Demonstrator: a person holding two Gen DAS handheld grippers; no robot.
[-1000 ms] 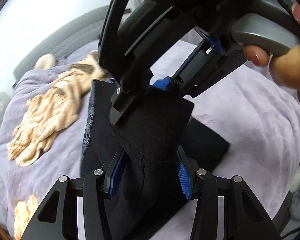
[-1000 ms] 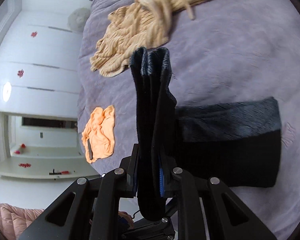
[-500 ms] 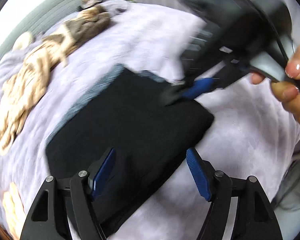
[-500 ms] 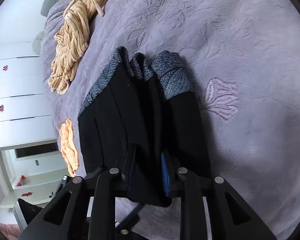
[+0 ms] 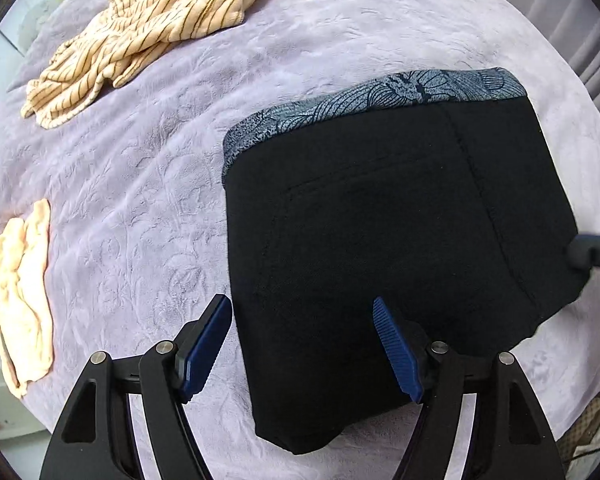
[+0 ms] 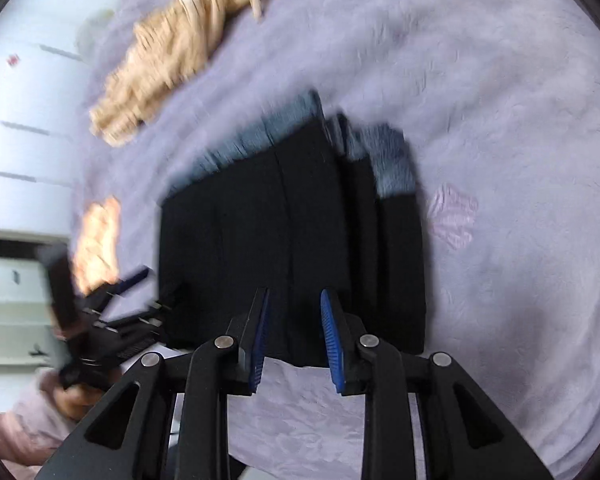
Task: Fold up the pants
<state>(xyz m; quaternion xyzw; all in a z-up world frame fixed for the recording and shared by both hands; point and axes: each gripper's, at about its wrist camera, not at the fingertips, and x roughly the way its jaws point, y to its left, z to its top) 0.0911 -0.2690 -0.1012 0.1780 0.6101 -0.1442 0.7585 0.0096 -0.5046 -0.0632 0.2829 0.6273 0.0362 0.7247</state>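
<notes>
The black pants (image 5: 384,240) lie folded into a flat bundle on the lilac bed cover (image 5: 148,184), their blue patterned waistband (image 5: 372,100) on the far side. My left gripper (image 5: 304,344) is open and empty, hovering above the bundle's near left corner. In the right wrist view the pants (image 6: 292,232) show stacked layers; my right gripper (image 6: 294,336) is open and empty just above their near edge. The left gripper (image 6: 112,304) shows blurred at the left there.
A striped beige garment (image 5: 148,28) lies crumpled at the far left of the bed. A small peach cloth (image 5: 20,292) lies near the left edge. White cabinets (image 6: 16,120) stand beyond the bed.
Both grippers held the pants lifted; they laid the fold down onto the bundle. The left opened first, then the right let go and drew back.
</notes>
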